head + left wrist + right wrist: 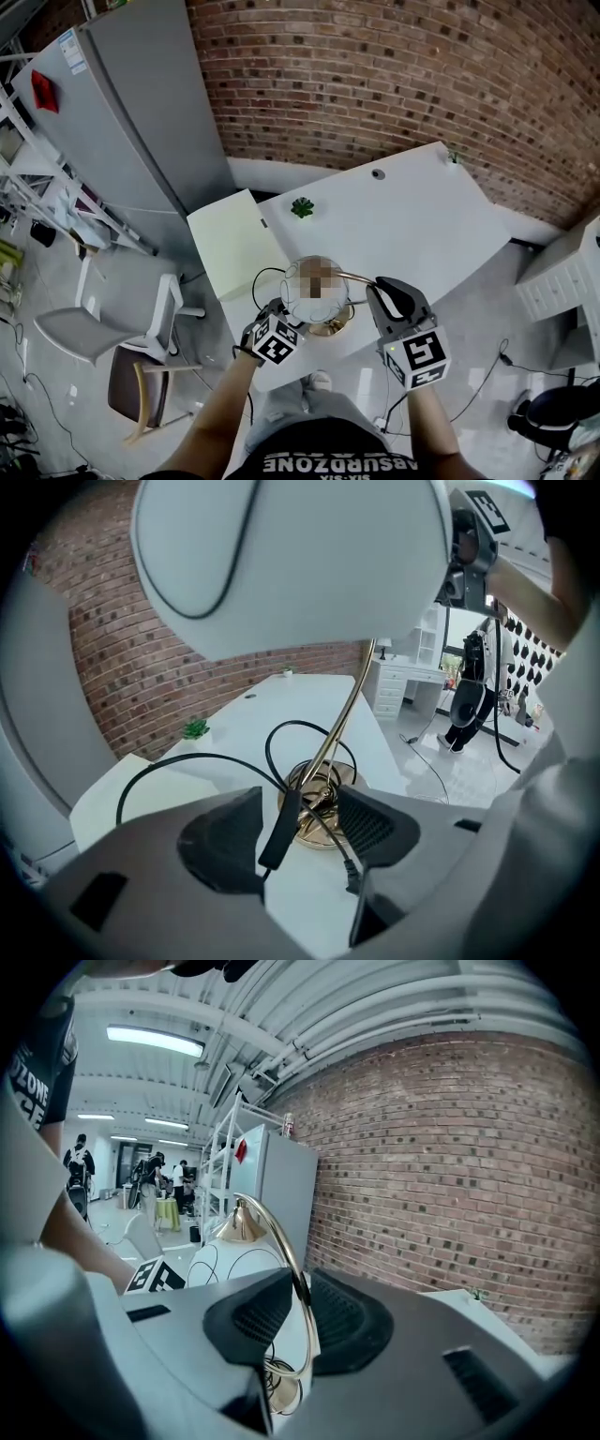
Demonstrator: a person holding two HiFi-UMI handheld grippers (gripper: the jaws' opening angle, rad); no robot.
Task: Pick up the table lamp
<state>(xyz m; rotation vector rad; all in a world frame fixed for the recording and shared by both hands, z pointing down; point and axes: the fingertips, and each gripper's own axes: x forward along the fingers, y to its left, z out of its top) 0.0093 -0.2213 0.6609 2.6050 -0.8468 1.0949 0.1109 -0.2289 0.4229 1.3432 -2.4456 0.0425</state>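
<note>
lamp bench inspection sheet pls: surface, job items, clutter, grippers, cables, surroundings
Surface: white table, set against the brick wall.
Job's things: table lamp, white globe shade, gold arched stem, gold base standing on the table.
Clutter: small green plant.
Grippers: right gripper shut on the stem; left gripper open over the base.
Cables: black lamp cord looped by the base; inline switch shows between the left jaws.
Surroundings: grey cabinet, chair, white drawer unit.

One table lamp (319, 298), with one black cord (279, 827). Two grippers: the left gripper (278, 309) at seven o'clock of it, the right gripper (380, 289) at three. One green plant (302, 207) at twelve. One white table (422, 220). Two chairs at eight: one grey chair (80, 333), one brown chair (141, 389).
</note>
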